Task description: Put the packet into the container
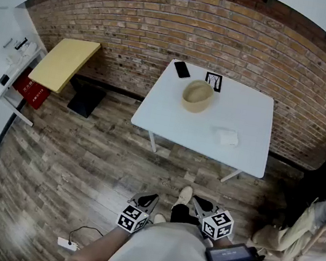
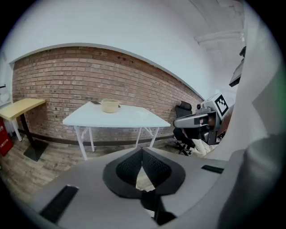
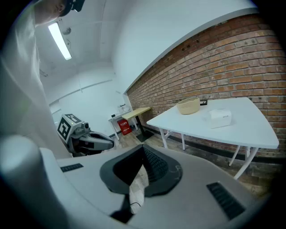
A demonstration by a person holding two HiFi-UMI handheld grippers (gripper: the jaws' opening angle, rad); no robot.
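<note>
The person's torso is running off the edge at six o'clock, and print on the packet is showing illegibly small.

Person: pale beige top, dark trousers, light shoe. Left gripper and right gripper: grey shells, black ribbed fingers. Each carries a white cube with black square markers.
</note>
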